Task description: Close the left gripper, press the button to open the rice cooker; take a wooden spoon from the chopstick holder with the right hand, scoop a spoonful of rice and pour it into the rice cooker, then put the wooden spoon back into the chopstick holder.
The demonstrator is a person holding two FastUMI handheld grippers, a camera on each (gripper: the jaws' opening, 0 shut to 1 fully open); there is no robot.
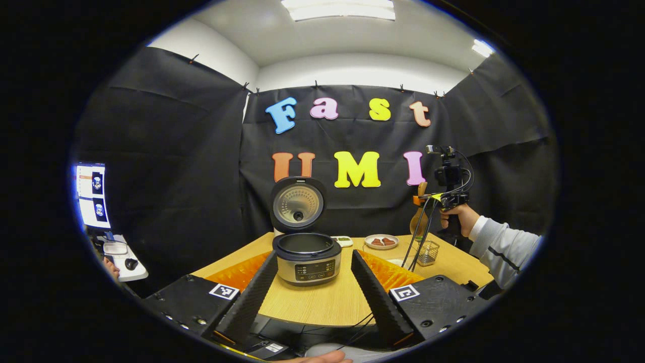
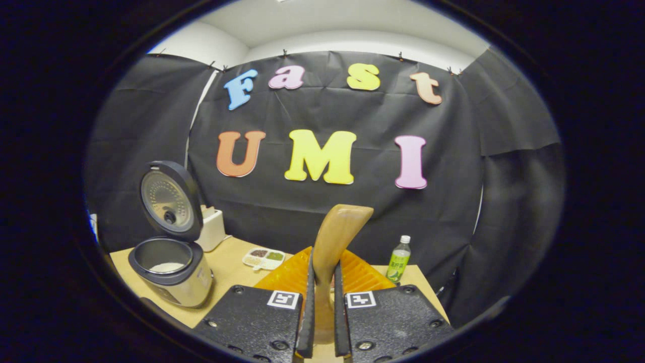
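Observation:
The rice cooker (image 1: 308, 257) stands open on the wooden table (image 1: 322, 302), its lid (image 1: 297, 203) tipped upright. My left gripper (image 1: 313, 254) is open, low at the table's near edge, with the cooker farther off between its fingers. To the right, a hand (image 1: 456, 214) holds my right gripper (image 1: 428, 199) in the air above the wire chopstick holder (image 1: 428, 252). The wooden spoon (image 1: 419, 217) hangs from it. In the right gripper view my right gripper (image 2: 323, 262) is shut on the wooden spoon (image 2: 338, 227) handle, bowl upward. White rice lies in the cooker (image 2: 169, 272) pot.
A plate (image 1: 381, 241) with reddish pieces and a small white tray (image 1: 343, 241) sit behind the cooker. A divided tray of grains (image 2: 263, 257), a white box (image 2: 211, 229) and a green bottle (image 2: 398, 259) stand near the back wall. A monitor and mouse (image 1: 131, 263) are at far left.

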